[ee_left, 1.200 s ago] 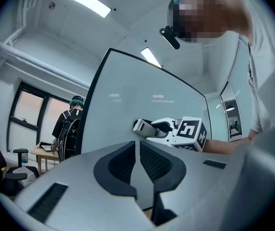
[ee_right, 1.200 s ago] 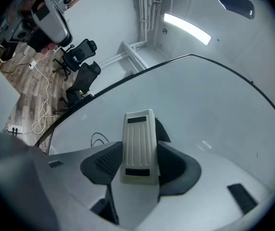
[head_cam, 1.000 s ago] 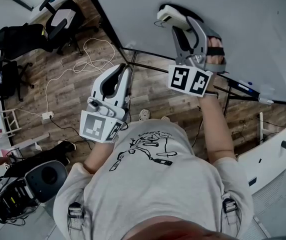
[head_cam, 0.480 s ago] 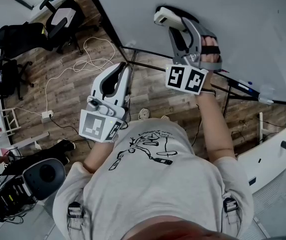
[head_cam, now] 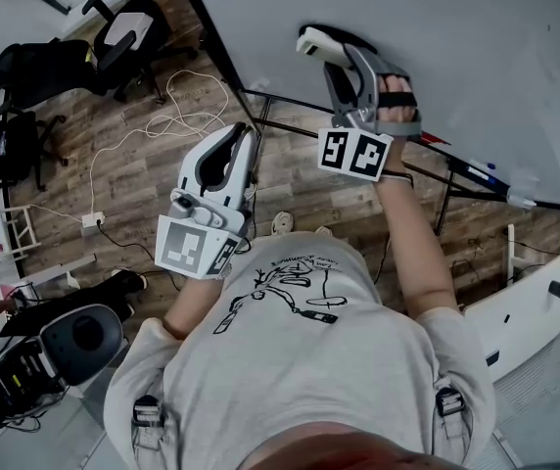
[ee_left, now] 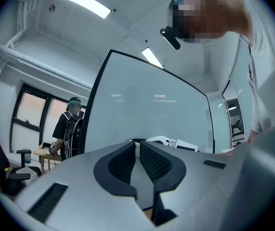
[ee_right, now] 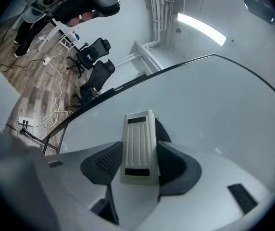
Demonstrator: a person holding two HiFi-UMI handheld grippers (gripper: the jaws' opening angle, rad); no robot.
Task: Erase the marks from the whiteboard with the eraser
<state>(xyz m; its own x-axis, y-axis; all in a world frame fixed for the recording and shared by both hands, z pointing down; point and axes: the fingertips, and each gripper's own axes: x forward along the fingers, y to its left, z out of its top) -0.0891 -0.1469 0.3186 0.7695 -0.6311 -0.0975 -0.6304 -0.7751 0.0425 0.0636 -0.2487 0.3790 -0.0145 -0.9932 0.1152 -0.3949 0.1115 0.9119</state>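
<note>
— Since a second ago, the right gripper point(head_cam: 331, 55) has slid slightly toward nine o'clock along the whiteboard point(head_cam: 476, 57).

— And its grip?

— Its jaws are clamped on the white eraser point(ee_right: 138, 146), one pad on each long side. The eraser sits against the board, at twelve o'clock in the head view.

— The left gripper point(ee_left: 138, 154)?

— It is at eight o'clock from the right one, off the board. Its jaws are nearly together, only a slit between them, with nothing held.
</note>
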